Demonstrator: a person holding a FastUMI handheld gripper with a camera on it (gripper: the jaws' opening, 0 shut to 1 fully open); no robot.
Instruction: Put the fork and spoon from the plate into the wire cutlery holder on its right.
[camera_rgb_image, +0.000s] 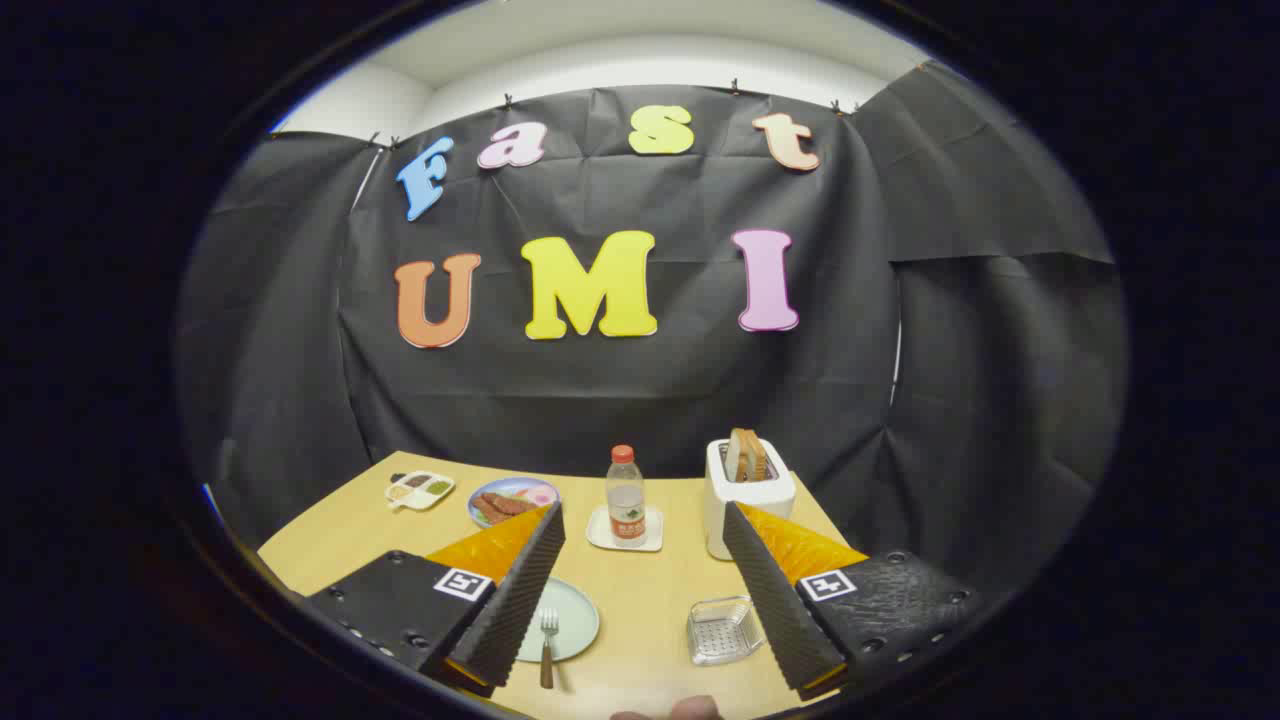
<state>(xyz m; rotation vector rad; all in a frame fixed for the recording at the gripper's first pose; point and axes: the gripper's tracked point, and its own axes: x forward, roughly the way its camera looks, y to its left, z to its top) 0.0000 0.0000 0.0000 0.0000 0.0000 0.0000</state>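
A pale green plate (575, 615) lies on the wooden table, partly behind my left finger. A fork (548, 645) with a brown handle rests on it, tines pointing away from me. The spoon is hidden or too small to tell. To the plate's right stands the wire cutlery holder (722, 630), low and squarish, nothing inside it that I can see, partly covered by my right finger. My gripper (643, 515) hangs above the table, open, with nothing between its fingers. Plate and holder lie below and between the fingers.
Beyond the fingers a water bottle (626, 497) stands on a small white tray (600, 535). A white toaster (745, 485) with bread is to its right. A plate of food (510, 497) and a divided dish (420, 489) sit at the back left. A fingertip (690, 708) shows at the near edge.
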